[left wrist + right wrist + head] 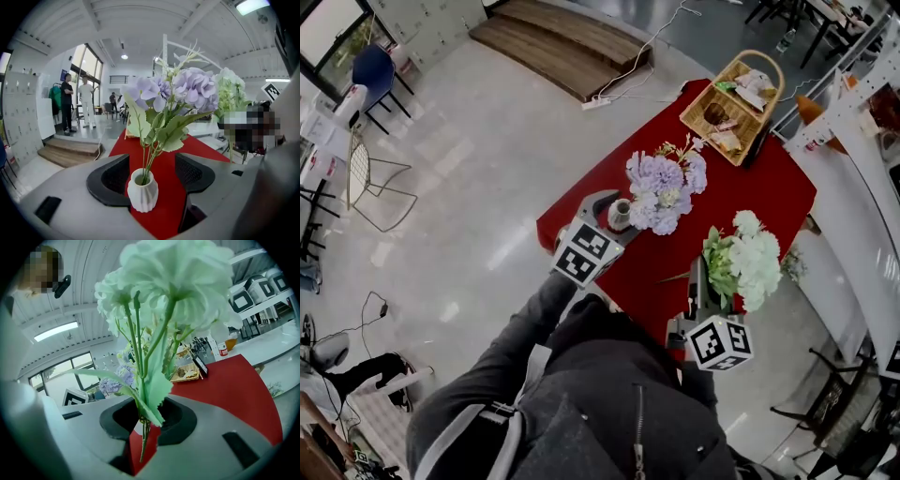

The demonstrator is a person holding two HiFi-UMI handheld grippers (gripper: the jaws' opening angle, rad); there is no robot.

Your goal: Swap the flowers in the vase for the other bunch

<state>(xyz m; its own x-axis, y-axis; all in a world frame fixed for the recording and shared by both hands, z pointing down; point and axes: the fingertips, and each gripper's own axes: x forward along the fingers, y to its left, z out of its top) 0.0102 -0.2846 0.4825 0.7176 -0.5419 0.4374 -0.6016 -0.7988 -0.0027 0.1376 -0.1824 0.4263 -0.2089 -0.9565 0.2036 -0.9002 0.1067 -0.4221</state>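
A small ribbed white vase (620,212) (143,191) stands near the left edge of the red table (759,183) and holds the purple flowers (666,192) (190,89). My left gripper (614,221) (149,174) is open, one jaw on each side of the vase with a gap showing at both pads. My right gripper (698,292) (147,420) is shut on the green stems (142,439) of the white flower bunch (750,258) (168,287). It holds that bunch upright over the table's near right part.
A wicker basket (731,98) (185,372) with several items sits at the table's far end. A white counter (862,178) runs along the right side. On the floor to the left are a wooden step platform (562,42) and a wire chair (375,187). Some people (75,101) stand far off.
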